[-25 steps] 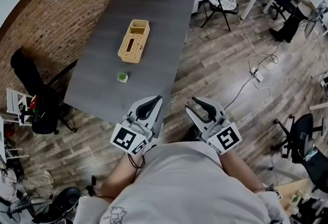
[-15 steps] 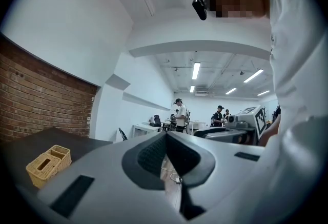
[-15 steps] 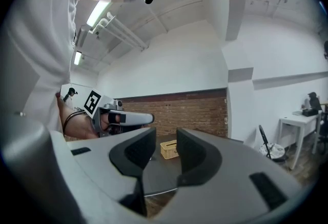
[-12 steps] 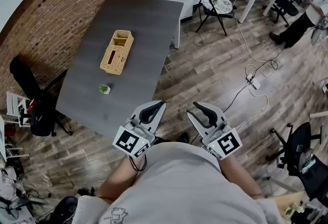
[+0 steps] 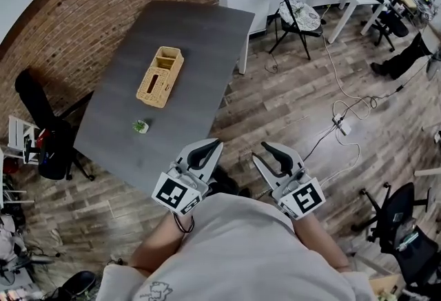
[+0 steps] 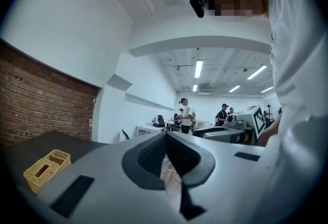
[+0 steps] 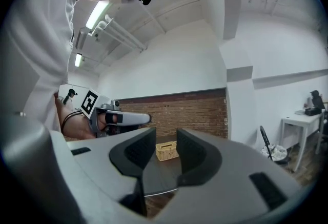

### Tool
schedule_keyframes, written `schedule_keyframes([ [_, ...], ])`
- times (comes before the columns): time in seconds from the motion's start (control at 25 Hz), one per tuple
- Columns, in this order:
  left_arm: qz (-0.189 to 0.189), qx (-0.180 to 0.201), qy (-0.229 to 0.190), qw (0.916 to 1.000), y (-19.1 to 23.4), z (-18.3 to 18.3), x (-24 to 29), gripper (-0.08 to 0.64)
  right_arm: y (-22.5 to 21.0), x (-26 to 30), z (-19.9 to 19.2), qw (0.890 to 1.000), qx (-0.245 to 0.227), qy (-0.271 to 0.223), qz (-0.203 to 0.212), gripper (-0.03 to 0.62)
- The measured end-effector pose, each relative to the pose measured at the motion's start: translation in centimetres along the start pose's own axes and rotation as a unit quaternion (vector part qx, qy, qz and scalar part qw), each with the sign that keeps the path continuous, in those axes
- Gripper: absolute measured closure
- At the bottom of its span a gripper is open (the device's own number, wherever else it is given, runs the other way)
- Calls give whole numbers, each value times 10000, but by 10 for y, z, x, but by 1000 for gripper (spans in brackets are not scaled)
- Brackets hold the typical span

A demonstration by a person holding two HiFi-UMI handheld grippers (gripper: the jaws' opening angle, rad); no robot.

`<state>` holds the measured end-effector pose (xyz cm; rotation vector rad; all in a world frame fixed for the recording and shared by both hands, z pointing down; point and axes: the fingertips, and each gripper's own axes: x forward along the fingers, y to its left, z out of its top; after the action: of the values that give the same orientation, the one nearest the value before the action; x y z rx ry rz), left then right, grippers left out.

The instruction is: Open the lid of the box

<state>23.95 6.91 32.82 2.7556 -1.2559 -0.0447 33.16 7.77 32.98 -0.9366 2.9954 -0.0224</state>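
Close against the person's torso, the left gripper [image 6: 165, 150] has its jaws pressed together on nothing. The right gripper [image 5: 267, 152] stands partly open and empty, with the wicker box [image 7: 167, 150] showing far off through its gap. Both grippers point level toward the dark table [image 5: 200, 38]. The box lies out on the tabletop, well apart from both. Its long axis runs along the table's length, away from the person, with the slotted lid nearer and an open compartment at the far end. A small green plant [image 5: 140, 126] sits near it.
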Motion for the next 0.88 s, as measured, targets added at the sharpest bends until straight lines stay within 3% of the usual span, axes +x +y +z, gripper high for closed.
schedule_keyframes([
  [0.56, 774, 34, -50, 9970, 111, 11, -14, 549, -11, 128, 1, 9948, -48, 145, 1005, 460],
  [0.76, 990, 347, 19, 9945, 145, 21, -34, 549, 9, 187, 9, 9879, -177, 148, 1532, 460],
  [0.88, 1169, 437, -206, 9920, 162, 35, -47, 549, 23, 217, 11, 9836, -162, 126, 1794, 460],
])
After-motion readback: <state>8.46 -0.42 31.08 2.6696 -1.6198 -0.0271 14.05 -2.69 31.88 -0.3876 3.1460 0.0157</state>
